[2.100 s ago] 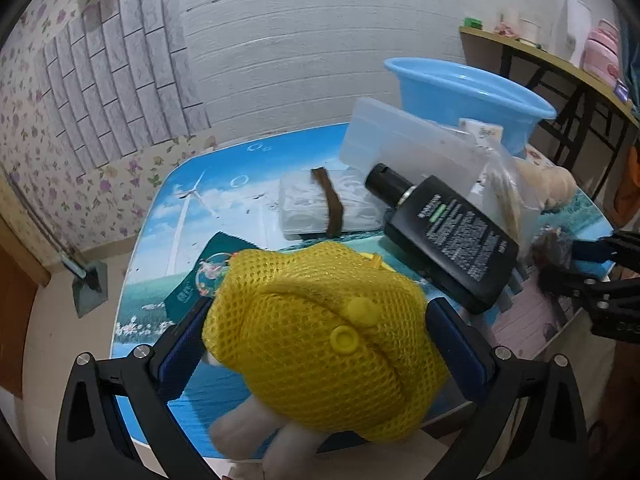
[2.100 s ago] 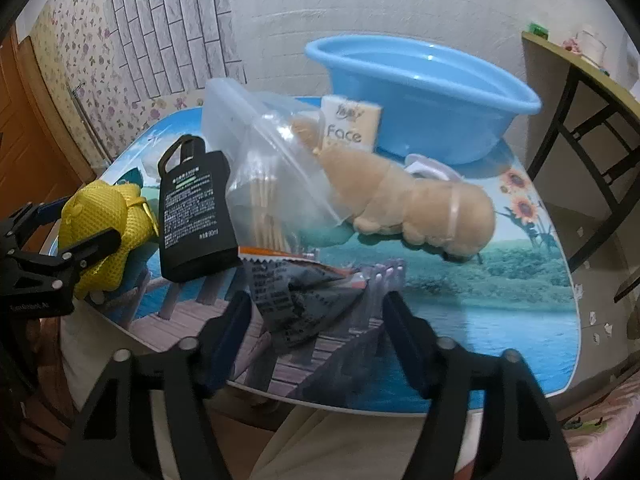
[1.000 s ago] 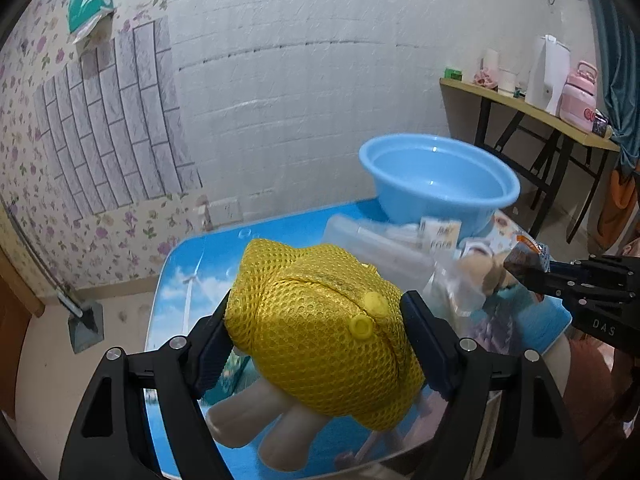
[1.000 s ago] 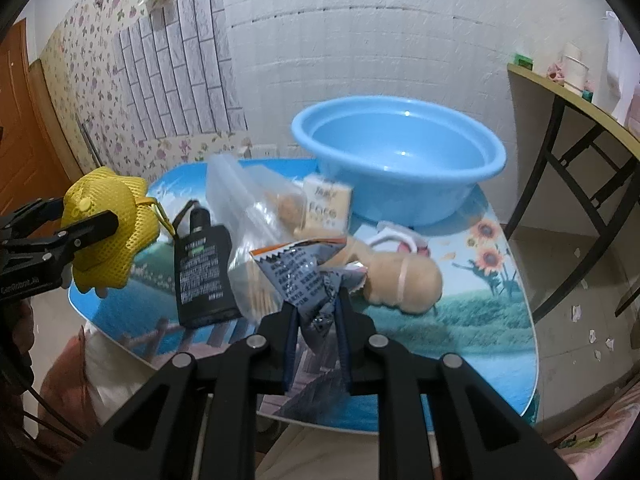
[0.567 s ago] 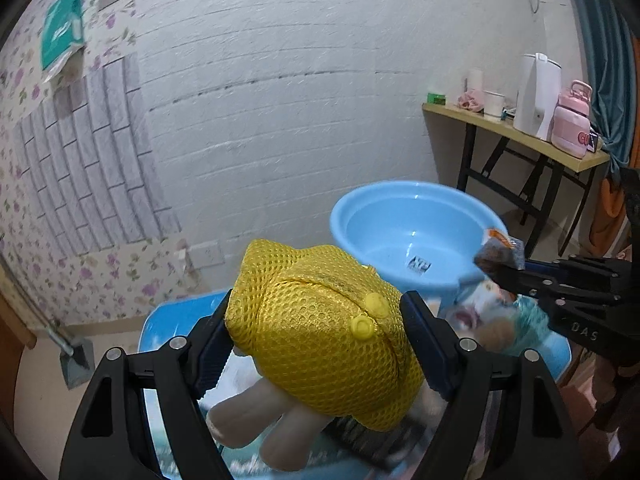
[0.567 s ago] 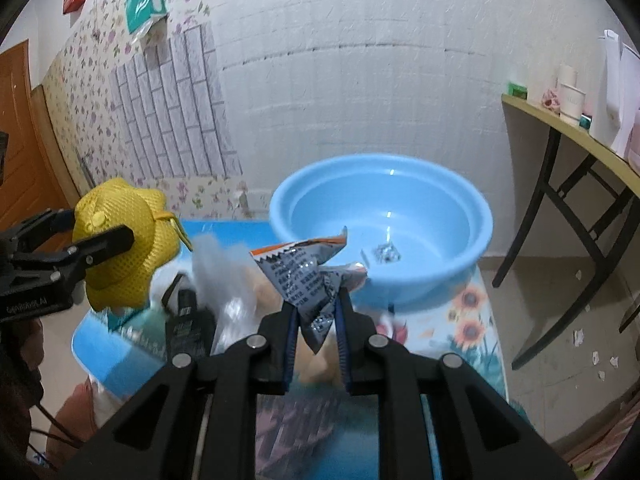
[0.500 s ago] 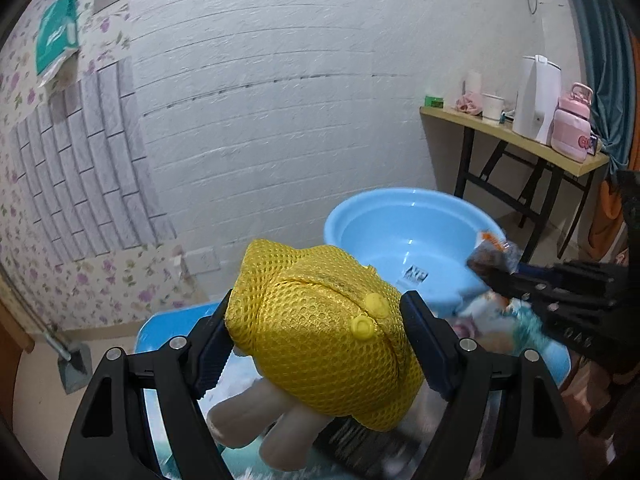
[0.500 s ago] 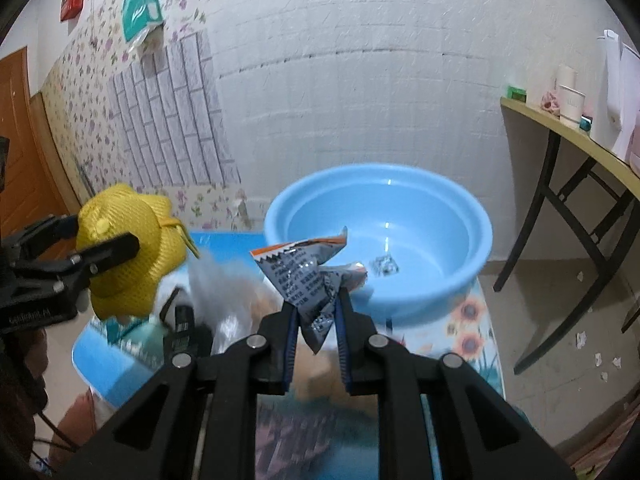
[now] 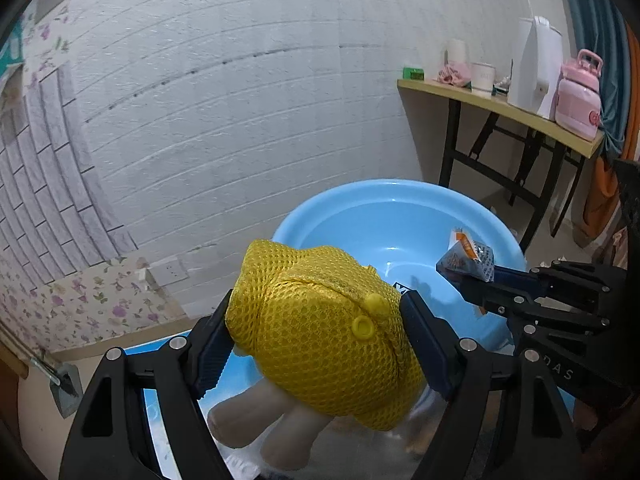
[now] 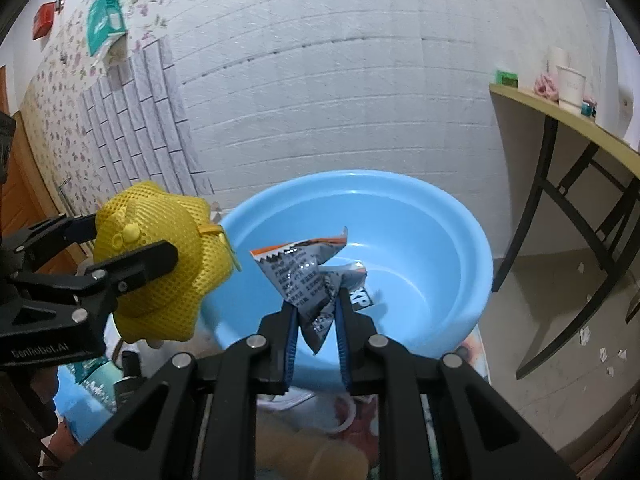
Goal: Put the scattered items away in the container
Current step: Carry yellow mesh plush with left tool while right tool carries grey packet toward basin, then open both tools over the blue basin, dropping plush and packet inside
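Your left hand-held gripper (image 9: pixel 320 328) clamps a yellow mesh toy (image 9: pixel 328 332), pale legs hanging toward you, at the near rim of the blue basin (image 10: pixel 440 216). Your right hand-held gripper (image 10: pixel 316 316) pinches a crumpled grey snack packet (image 10: pixel 308 272), upright, above the basin.

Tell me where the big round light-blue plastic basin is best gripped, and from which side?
Probably at the thin rolled rim of the big round light-blue plastic basin: it is the only narrow edge. Come from above, one finger inside and one outside, on its bare right side, where nothing shows beside it.
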`<state>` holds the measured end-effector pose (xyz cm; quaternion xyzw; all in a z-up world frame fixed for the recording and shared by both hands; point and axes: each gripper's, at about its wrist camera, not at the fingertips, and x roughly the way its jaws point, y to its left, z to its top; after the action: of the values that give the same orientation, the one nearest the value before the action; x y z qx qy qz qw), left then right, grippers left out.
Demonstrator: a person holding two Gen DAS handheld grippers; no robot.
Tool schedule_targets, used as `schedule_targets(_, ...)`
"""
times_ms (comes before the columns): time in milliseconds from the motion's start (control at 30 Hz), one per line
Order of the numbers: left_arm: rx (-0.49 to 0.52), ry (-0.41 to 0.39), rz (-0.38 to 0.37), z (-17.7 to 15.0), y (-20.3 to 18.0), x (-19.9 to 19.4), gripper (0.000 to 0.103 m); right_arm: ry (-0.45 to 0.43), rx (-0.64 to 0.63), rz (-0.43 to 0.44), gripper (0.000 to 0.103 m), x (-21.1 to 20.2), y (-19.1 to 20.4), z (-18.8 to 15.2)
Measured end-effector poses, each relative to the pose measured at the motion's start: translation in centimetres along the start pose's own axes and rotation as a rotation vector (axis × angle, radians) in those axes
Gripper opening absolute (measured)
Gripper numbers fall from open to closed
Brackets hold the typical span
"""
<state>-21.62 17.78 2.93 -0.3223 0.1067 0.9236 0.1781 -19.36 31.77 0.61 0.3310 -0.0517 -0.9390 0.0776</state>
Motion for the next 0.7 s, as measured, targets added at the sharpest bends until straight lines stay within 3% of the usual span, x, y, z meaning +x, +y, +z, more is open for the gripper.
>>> schedule_targets(300,0.015,-0.013,-0.007,1.0,-0.4,1.6,0.08,0.004,0.002,0.005,0.019,1.5,-1.0,0.3)
schedule_targets(700,0.018,-0.059,-0.019,1.4,-1.0,-0.1,0.087,-0.014,0.025,0.004,0.02,0.5,-1.0,0.3)
